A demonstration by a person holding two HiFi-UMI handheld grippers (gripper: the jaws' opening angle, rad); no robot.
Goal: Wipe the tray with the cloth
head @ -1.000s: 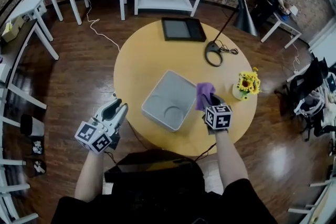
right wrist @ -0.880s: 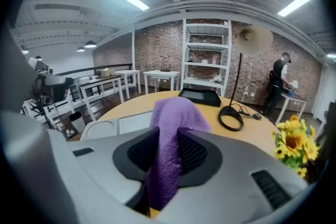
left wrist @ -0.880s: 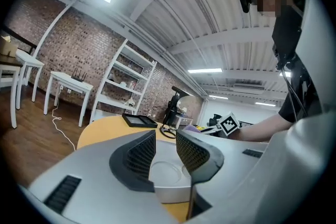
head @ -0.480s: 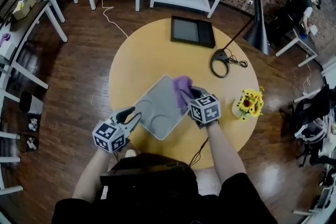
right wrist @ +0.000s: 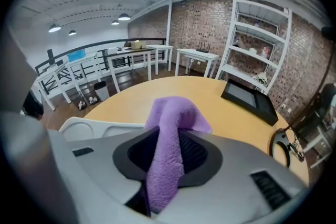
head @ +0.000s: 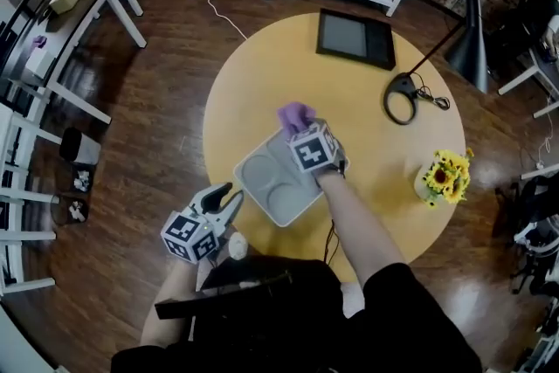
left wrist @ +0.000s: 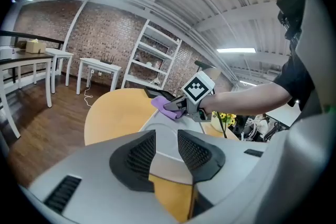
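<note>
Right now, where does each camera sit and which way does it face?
Head view: on the head, facing steeply down: table, tray, both forearms, left claw, right claw.
Left gripper view: on the left claw, facing across the tray; jaws just opened, nothing between.
Right gripper view: on the right claw, facing the shelves; jaws shut on the cloth.
All share tray and cloth.

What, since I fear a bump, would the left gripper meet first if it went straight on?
Probably the grey tray, at its near rim, seen between the parted jaws of the left gripper; depth is unclear.
</note>
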